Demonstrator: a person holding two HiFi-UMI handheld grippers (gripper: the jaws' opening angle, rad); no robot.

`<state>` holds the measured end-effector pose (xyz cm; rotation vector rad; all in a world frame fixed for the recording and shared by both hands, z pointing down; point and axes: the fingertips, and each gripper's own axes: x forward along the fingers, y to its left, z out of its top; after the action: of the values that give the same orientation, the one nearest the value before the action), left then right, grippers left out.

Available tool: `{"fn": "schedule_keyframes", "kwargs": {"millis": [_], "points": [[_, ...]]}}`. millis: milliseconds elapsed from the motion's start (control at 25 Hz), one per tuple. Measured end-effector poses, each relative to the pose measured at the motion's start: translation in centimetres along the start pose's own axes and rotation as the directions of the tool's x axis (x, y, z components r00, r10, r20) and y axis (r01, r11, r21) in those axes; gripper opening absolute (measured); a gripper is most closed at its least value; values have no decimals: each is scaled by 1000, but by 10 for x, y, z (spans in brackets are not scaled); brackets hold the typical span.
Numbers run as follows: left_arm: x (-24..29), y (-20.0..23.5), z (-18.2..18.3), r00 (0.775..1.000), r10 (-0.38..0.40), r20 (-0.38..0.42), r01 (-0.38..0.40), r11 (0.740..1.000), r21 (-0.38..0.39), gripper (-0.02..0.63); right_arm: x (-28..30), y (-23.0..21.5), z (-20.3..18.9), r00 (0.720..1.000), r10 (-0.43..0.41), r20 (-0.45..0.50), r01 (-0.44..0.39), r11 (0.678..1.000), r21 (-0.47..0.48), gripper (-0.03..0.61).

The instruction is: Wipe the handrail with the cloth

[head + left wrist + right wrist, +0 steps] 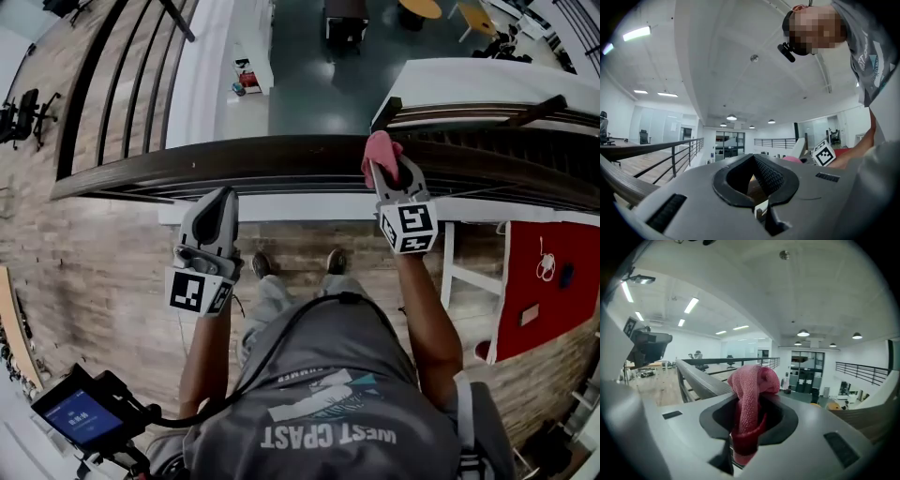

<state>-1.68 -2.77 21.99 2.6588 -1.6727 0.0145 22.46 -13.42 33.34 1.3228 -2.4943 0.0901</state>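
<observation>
A bunched pink woven cloth (380, 150), clamped in the right gripper's (386, 174) jaws, is held at the dark curved wooden handrail's (234, 159) top for wiping, the left gripper (221, 199) held beside the rail, jaws closed on nothing.

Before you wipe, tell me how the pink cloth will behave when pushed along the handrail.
Likely floppy: the cloth droops in folds from the right gripper. Probably light: one pinch holds the bunch up. Its woven texture may drag and bunch on the handrail.
</observation>
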Motion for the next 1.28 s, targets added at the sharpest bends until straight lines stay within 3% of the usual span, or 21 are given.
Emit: {"fn": "schedule_keyframes", "kwargs": {"millis": [120, 240, 360, 440, 560, 680, 760, 840, 880, 960, 1000, 1080, 1160, 1280], "points": [[1, -12, -6, 999, -45, -10, 45, 999, 8, 6, 25, 52, 5, 993, 119, 9, -118, 992, -33, 84], [-9, -6, -4, 998, -59, -22, 59, 998, 14, 6, 25, 51, 6, 993, 118, -20, -118, 993, 10, 84], [-49, 48, 2, 999, -47, -20, 47, 999, 0, 6, 1, 26, 20, 996, -82, -20, 82, 996, 33, 84], [-78, 93, 5, 999, -40, -14, 40, 999, -2, 6, -14, 10, 20, 971, -235, -40, 237, 970, 59, 84], [-97, 132, 6, 999, -44, 17, 44, 999, 4, 6, -4, 16, 5, 950, -303, -76, 308, 949, 61, 84], [-127, 182, 10, 997, -74, 27, 74, 997, -2, 6, 47, 116, 32, 974, -225, -34, 226, 974, 6, 84], [-140, 200, 12, 995, -95, 33, 96, 995, -4, 6, 83, 195, 52, 994, -106, -11, 106, 993, -45, 84], [-132, 188, 10, 993, -115, 37, 115, 993, 2, 6, 103, 239, 56, 1000, 18, -14, -19, 994, -107, 84], [-121, 171, 6, 992, -121, 32, 121, 993, 2, 6, 102, 239, 53, 998, 59, -23, -61, 991, -120, 84], [-92, 122, -2, 992, -125, 17, 125, 992, 2, 6, 79, 194, 38, 997, 80, -21, -82, 992, -96, 84], [-76, 96, -5, 992, -123, 10, 123, 992, 8, 6, 58, 155, 30, 999, 52, -8, -53, 996, -76, 84], [-50, 59, -8, 994, -113, -9, 113, 993, 18, 6, 13, 66, 14, 997, -80, 11, 80, 996, -27, 84], [-42, 55, -8, 995, -101, -22, 102, 995, 24, 6, -17, 0, -4, 974, -227, -16, 228, 972, 51, 84], [-50, 65, -16, 996, -77, -40, 79, 996, 35, 6, -22, -9, -27, 961, -277, -12, 277, 956, 100, 84]]}}
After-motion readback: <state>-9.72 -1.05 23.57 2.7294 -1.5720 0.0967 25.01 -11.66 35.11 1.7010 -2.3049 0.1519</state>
